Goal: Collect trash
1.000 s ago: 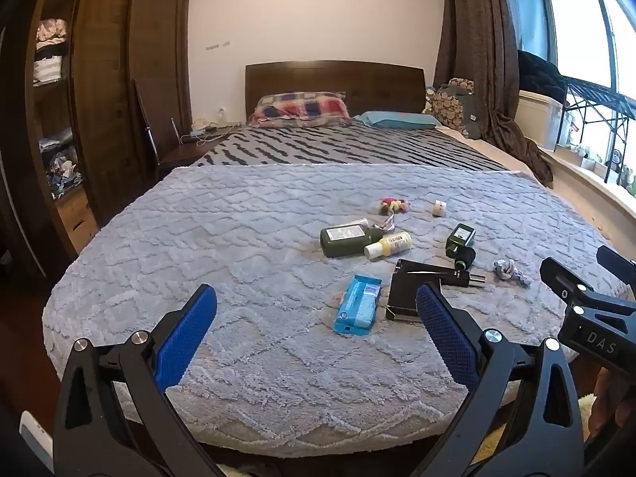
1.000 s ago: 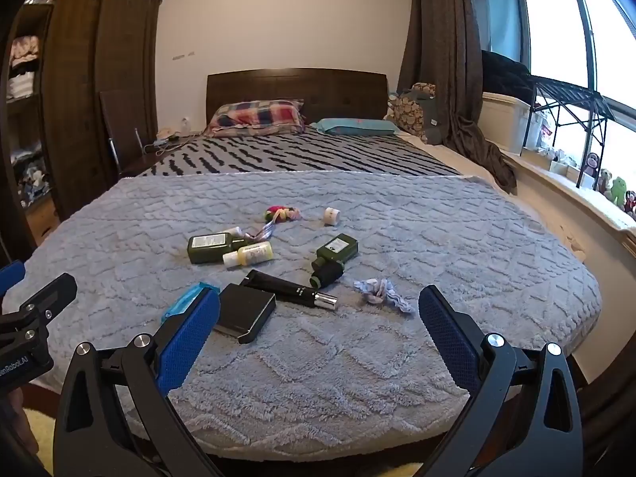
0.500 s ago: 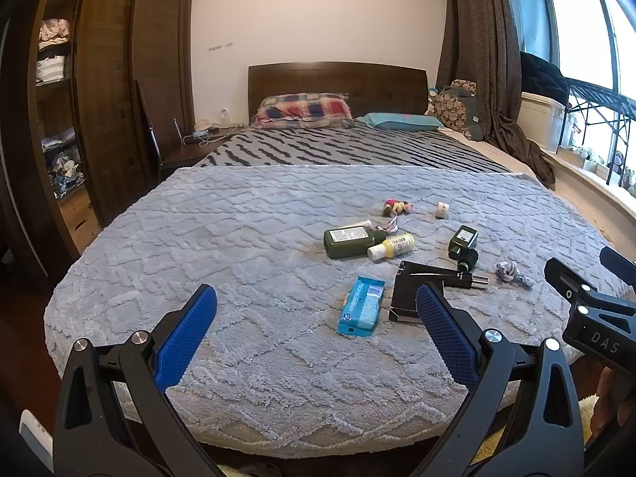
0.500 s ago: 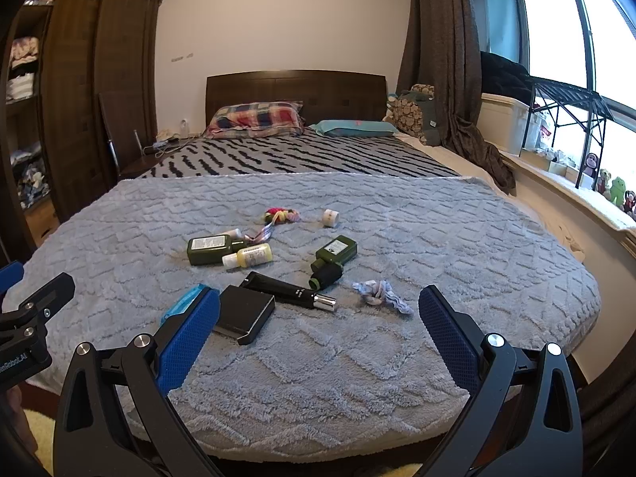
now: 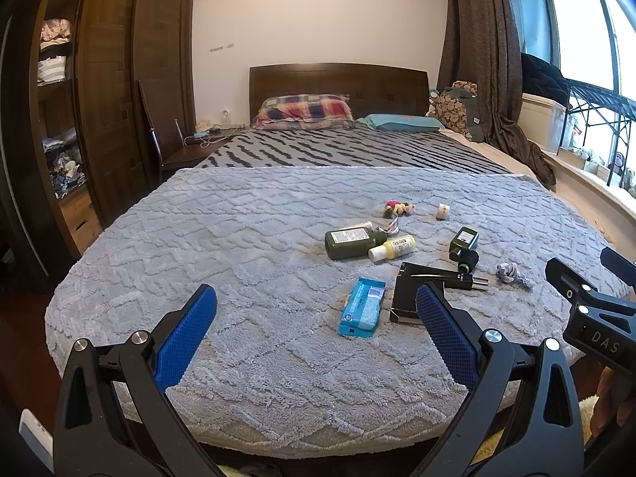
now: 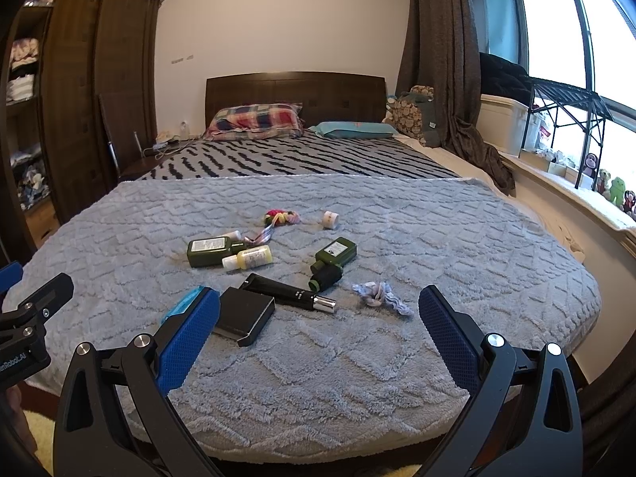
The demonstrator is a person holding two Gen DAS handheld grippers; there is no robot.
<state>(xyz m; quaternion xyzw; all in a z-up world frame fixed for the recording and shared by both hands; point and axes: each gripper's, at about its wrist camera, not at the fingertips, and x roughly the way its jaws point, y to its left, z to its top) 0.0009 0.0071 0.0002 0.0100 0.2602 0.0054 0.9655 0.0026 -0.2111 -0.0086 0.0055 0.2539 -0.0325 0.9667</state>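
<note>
Loose items lie on the grey blanket (image 5: 238, 238) of the bed: a blue packet (image 5: 362, 307), a black flat box (image 5: 407, 298), a black tube (image 6: 290, 291), two dark green bottles (image 5: 349, 241) (image 6: 333, 256), a yellow bottle (image 5: 392, 247), a crumpled white-blue wrapper (image 6: 379, 296), a small white jar (image 6: 330, 219) and a colourful wad (image 6: 278, 217). My left gripper (image 5: 316, 320) is open and empty, short of the foot of the bed. My right gripper (image 6: 318, 324) is open and empty, also short of the items. Each gripper shows at the edge of the other's view.
A dark wooden wardrobe (image 5: 107, 79) with open shelves stands left of the bed, with a chair (image 5: 159, 147) beside it. Pillows (image 5: 306, 111) and the headboard are at the far end. A curtain (image 6: 441, 59), boxes and a windowsill run along the right.
Both views have shifted slightly: the items sit a little lower and nearer, so both grippers have crept toward the bed. Both stay open and empty.
</note>
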